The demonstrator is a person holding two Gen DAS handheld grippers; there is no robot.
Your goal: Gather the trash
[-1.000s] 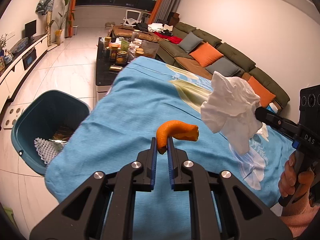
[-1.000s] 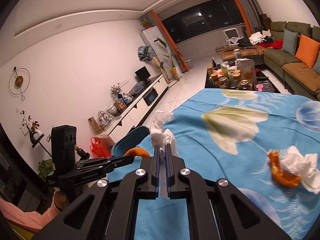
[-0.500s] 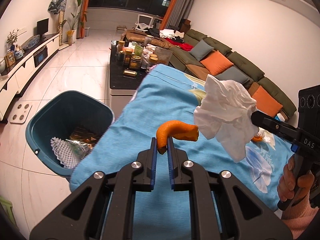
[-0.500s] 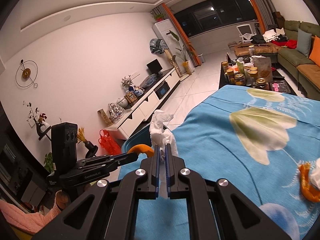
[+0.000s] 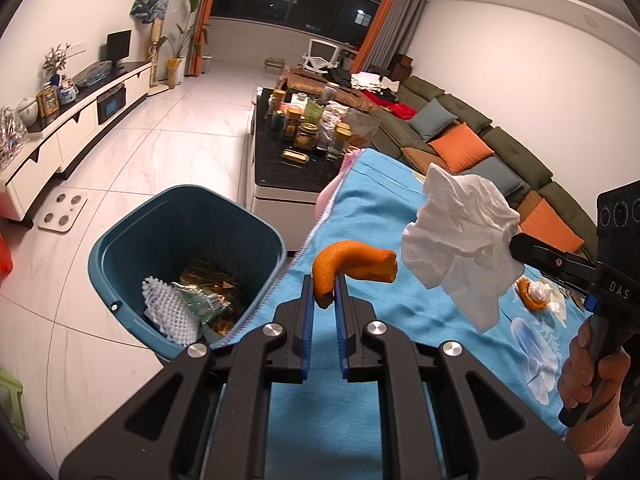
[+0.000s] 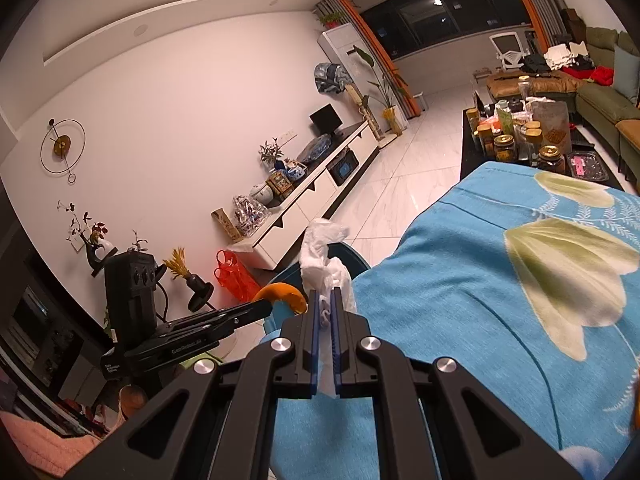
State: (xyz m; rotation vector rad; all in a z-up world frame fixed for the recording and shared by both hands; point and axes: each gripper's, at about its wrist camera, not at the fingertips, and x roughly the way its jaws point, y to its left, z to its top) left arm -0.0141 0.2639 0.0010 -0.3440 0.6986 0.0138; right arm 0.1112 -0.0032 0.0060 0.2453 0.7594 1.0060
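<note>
My left gripper point(image 5: 323, 294) is shut on a curved orange peel point(image 5: 352, 266), held above the left edge of the blue-clothed table point(image 5: 372, 216). My right gripper point(image 6: 325, 306) is shut on a crumpled white tissue point(image 6: 322, 254), which also shows in the left wrist view point(image 5: 460, 240) just right of the peel. The teal trash bin point(image 5: 120, 248) stands on the floor left of the table, with white foam netting and shiny wrappers inside. In the right wrist view the peel point(image 6: 282, 294) and the bin's rim point(image 6: 352, 258) sit just beyond the tissue.
More orange peel with a tissue point(image 5: 538, 296) lies on the cloth at the right. A dark coffee table point(image 5: 288, 160) with jars stands behind the bin. A white TV cabinet point(image 5: 60, 128) runs along the left wall, a sofa point(image 5: 472, 140) along the right.
Both grippers have moved left toward the bin with their loads. The bin now shows larger and closer to the left gripper; the table edge lies nearly under it.
</note>
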